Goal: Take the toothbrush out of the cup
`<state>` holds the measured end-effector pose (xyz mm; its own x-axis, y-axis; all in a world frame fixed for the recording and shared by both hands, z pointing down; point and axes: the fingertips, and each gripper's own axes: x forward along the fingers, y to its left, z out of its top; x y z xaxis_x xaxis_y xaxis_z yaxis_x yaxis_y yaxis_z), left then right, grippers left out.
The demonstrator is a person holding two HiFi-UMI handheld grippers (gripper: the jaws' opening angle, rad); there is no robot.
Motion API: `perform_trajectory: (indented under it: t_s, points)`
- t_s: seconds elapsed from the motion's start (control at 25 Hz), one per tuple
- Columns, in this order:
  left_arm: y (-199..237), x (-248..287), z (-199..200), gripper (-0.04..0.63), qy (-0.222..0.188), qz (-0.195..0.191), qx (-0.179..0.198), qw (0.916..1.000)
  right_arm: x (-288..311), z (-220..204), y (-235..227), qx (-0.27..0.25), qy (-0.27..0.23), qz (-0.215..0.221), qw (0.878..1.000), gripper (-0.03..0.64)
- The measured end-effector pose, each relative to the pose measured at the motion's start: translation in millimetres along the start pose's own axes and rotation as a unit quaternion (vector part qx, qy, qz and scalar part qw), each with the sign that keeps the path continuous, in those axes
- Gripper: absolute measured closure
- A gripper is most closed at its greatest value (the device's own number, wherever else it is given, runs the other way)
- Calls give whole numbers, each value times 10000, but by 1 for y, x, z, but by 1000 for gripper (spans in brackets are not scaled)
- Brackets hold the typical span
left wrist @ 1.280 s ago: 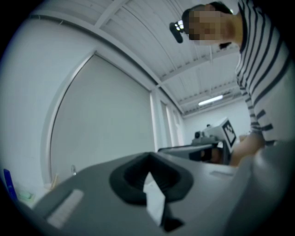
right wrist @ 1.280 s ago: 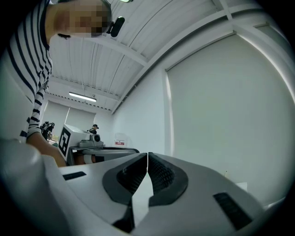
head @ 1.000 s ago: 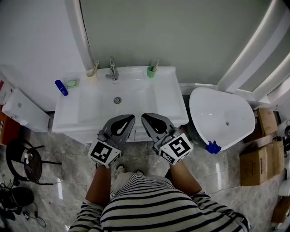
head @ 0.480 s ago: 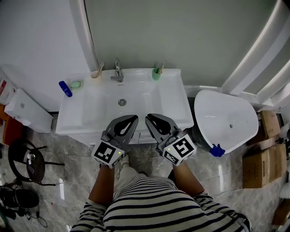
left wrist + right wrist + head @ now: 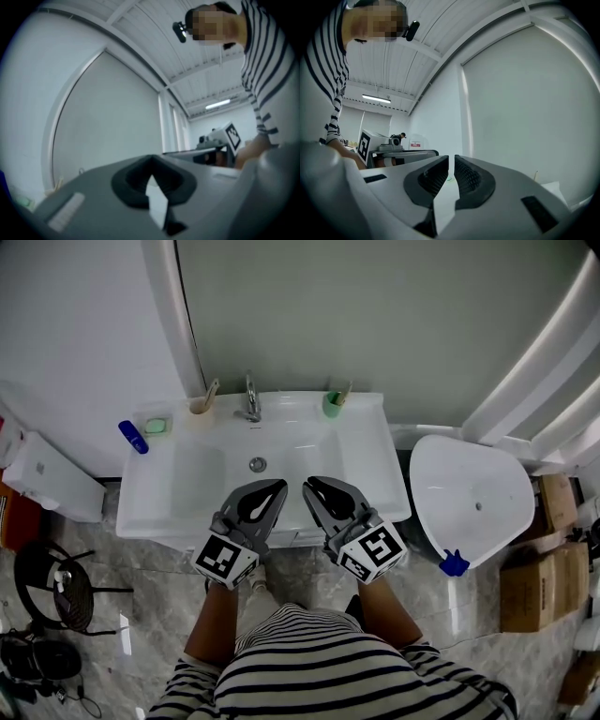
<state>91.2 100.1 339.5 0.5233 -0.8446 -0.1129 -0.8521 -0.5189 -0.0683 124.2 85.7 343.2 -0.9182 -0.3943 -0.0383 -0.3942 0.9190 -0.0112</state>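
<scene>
Green cup at the back edge of the bench, just right of the tap. A toothbrush stands in it, leaning right, upper end clear of the rim. A tan cup left of the tap carries a second toothbrush with the same lean. The task names one cup only; cannot tell which is meant. Both brushes sit in their cups, untouched.

Step in hand, as I read it: the approach. Nothing is gripped. Left gripper and right gripper are side by side over the front edge of the bench, well apart from both cups, pointing toward the back wall. The right gripper's fingers are together but for a thin slit with nothing in it. The left gripper's are fully closed, also empty.

Next move, judged:
- Carry one gripper across the basin to a cup.
- Spread its fingers before arrival.
- Close on the part of the brush that stands above the rim.
- Lift along the lean so the cup does not tip.

The cups look light; the other gripper may need to steady one.

Surface: white bench with a sunk basin, drain near its middle. At the far left corner are a green soap dish and a blue object lying at the edge.

Room:
- Behind: grey panel wall with a white curved frame.
- Right: a white rounded fixture just beside the bench, with a blue item at its front lip and cardboard boxes beyond.
- Left: a white box and a black stool.
- Underfoot: grey marbled floor.
</scene>
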Motion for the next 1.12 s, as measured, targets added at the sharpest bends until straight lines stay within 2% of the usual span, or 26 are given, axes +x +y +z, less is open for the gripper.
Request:
perform_trajectory:
  t_s: [0.6, 1.12]
  points:
    - [132, 40, -21, 589, -25, -217, -215, 9995, 122, -13, -61, 54, 143, -298, 9994, 607]
    - [196, 50, -23, 589, -124, -504, -248, 9983, 184, -12, -77, -62, 178, -535, 9984, 607]
